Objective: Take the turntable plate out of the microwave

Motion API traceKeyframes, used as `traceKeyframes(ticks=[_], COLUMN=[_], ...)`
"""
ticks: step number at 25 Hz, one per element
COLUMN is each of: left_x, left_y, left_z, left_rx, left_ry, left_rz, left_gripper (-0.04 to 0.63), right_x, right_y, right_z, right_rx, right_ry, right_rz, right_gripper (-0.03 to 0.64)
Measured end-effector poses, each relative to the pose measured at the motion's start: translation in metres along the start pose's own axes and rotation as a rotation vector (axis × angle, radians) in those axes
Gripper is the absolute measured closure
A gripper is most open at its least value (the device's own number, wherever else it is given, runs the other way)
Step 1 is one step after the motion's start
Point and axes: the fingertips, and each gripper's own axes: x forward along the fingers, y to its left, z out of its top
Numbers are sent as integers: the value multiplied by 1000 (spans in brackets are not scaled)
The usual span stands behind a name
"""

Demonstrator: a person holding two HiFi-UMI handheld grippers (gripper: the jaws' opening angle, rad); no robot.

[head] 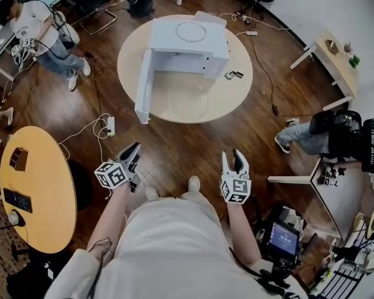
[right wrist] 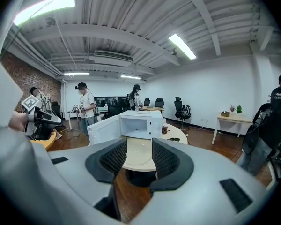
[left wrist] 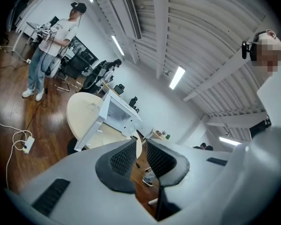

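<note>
**Plate on the table, outside the microwave**

Upper centre of the head view: a round table [head: 237, 89] bears the microwave [head: 187, 45], its door [head: 143, 89] swung open. A clear plate [head: 188, 103] lies on the table just before the cavity. Lower frame: the left gripper [head: 134, 154] has its jaws narrowly apart and the right gripper [head: 235, 161] has them wide — both hold nothing.

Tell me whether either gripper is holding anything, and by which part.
Nothing is held. The left gripper and the right gripper both have empty jaws standing apart, away from the microwave on the round table.
</note>
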Motion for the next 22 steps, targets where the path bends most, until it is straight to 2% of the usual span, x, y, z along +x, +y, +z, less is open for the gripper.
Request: traceKeyframes(ticks=[10, 17, 22], left_x=[-9, -10, -8], left_y=[9, 8, -2], left_z=[7, 1, -14], left_rx=[-16, 19, 9], left_ry=[23, 30, 18], left_rz=[-109, -72, -12], left_gripper=[523, 523, 523], right_x=[-22, -25, -14], right_y=[38, 41, 30], right_z=[6, 5, -4], right_rx=[-25, -24, -35], right_ry=[0, -16, -3], right_rz=[-62, -16, 72], right_gripper=[449, 451, 449])
